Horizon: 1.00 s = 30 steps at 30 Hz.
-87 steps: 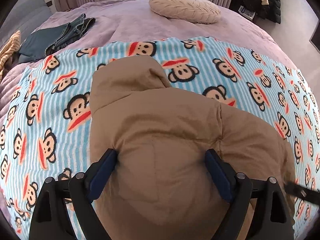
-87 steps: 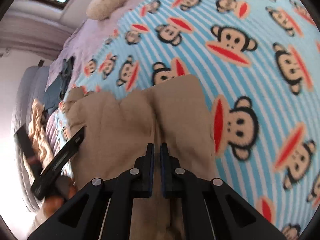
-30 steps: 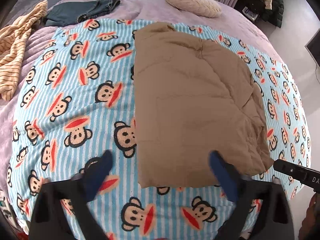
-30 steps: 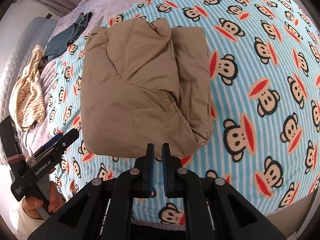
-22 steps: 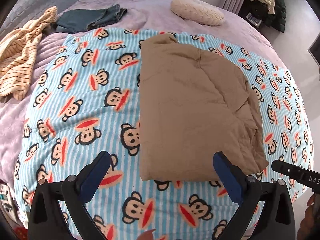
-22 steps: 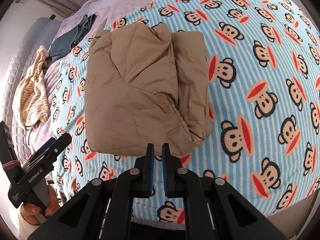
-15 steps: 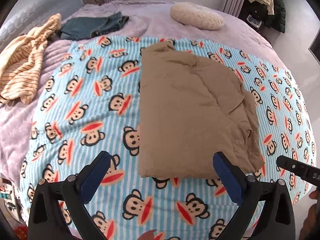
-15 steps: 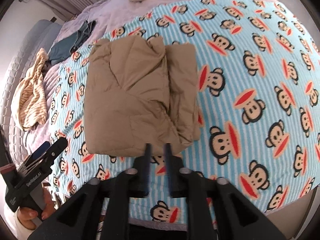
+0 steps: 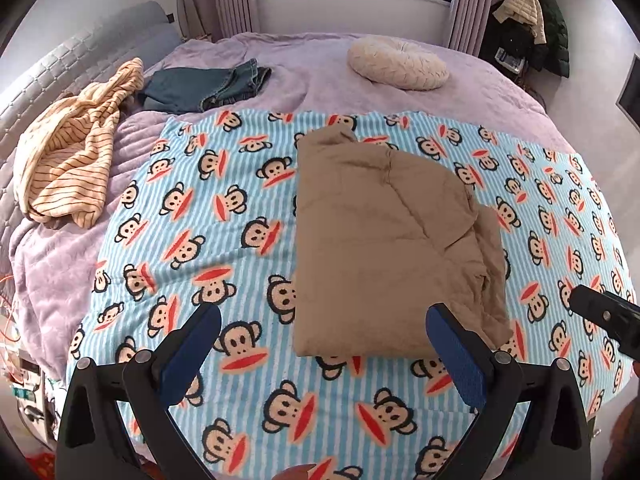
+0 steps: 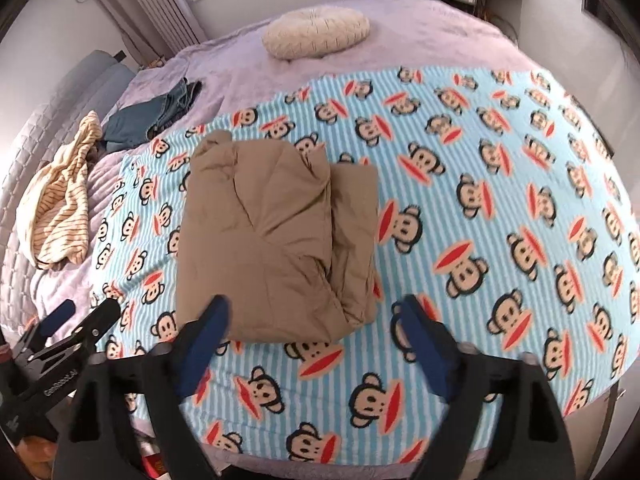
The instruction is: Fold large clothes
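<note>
A tan padded garment [image 9: 384,236] lies folded into a rough rectangle on the blue monkey-print blanket [image 9: 208,216]; it also shows in the right wrist view [image 10: 276,236]. My left gripper [image 9: 324,320] is open and empty, held above the near edge of the blanket, back from the garment. My right gripper [image 10: 314,308] is open and empty, also raised just short of the garment's near edge. The left gripper shows at the lower left of the right wrist view [image 10: 76,328]. The right gripper's tip shows at the right edge of the left wrist view [image 9: 604,316].
The blanket covers a round bed with a mauve cover [image 9: 304,64]. A cream cushion [image 9: 396,64], folded jeans [image 9: 204,88] and a yellow striped garment [image 9: 72,148] lie on it. A grey headboard [image 9: 100,48] is at left; hanging coats [image 9: 532,16] at far right.
Both grippers have pulled back and up from the folded garment, so more of the bed and room shows. My right gripper has opened; it was shut half a second ago.
</note>
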Available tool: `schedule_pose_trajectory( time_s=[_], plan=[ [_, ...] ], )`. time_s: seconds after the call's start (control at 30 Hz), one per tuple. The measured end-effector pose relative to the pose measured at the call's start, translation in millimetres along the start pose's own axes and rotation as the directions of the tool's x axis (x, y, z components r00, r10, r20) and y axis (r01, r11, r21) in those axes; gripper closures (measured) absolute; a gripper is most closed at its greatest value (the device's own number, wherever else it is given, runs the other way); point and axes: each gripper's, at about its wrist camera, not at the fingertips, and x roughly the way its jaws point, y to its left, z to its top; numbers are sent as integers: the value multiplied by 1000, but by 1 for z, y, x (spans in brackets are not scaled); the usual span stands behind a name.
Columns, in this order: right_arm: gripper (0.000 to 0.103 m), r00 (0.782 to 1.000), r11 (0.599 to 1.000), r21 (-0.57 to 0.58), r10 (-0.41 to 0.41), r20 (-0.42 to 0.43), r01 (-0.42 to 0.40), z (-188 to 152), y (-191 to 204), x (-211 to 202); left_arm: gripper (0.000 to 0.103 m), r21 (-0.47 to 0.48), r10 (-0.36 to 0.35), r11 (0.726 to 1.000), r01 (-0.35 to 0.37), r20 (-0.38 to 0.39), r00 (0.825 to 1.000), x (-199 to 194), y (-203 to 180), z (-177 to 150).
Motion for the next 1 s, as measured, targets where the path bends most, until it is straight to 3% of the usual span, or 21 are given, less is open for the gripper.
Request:
schedule_pose_trajectory(
  time_s=[0.13,1.0],
  plan=[
    [0,998,999,-29,-34,52,35,1,7,-9,0,-4,24,1000,-24,22,999,-9,1,0],
    [0,999,999,-31,-36,36,37,3,14,-17,0,-48,52,998,-50,41,998,-26,11,-2]
  ],
)
